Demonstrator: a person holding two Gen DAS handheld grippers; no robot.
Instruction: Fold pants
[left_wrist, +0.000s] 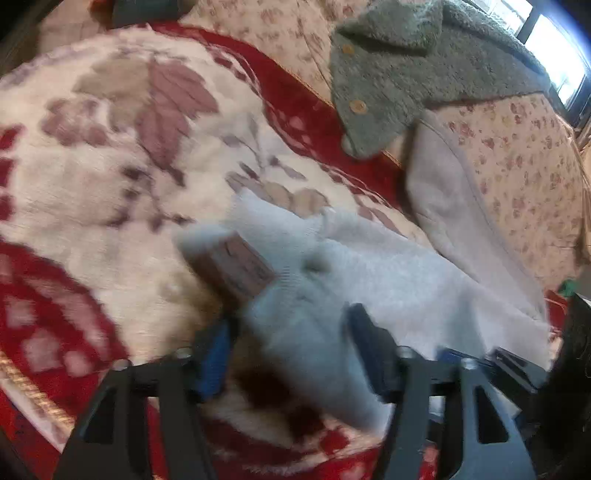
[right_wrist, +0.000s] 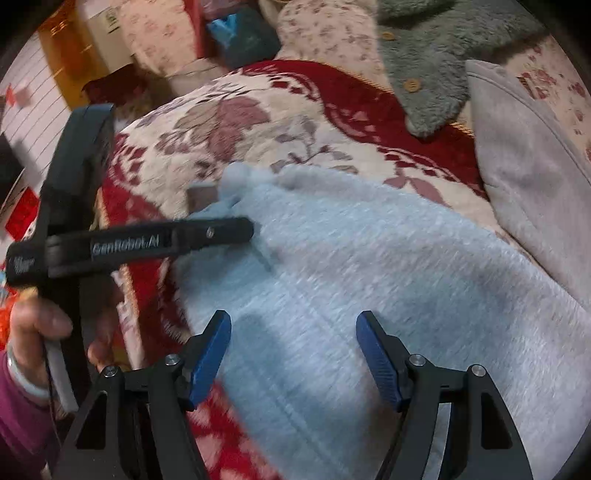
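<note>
Pants (right_wrist: 369, 266) pale blue, fleecy, rumpled on blanket (left_wrist: 110, 166); brown label blurred; left gripper (left_wrist: 291, 354) spread around fabric, grip unclear; right gripper (right_wrist: 293, 354) released

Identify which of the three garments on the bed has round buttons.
The grey-green fuzzy jacket at the far edge; tan buttons show on it. The light-blue pants and pale pink garment show none.

Lt-blue fleece pants (right_wrist: 369, 266) lying rumpled on blanket (right_wrist: 236, 122).
</note>
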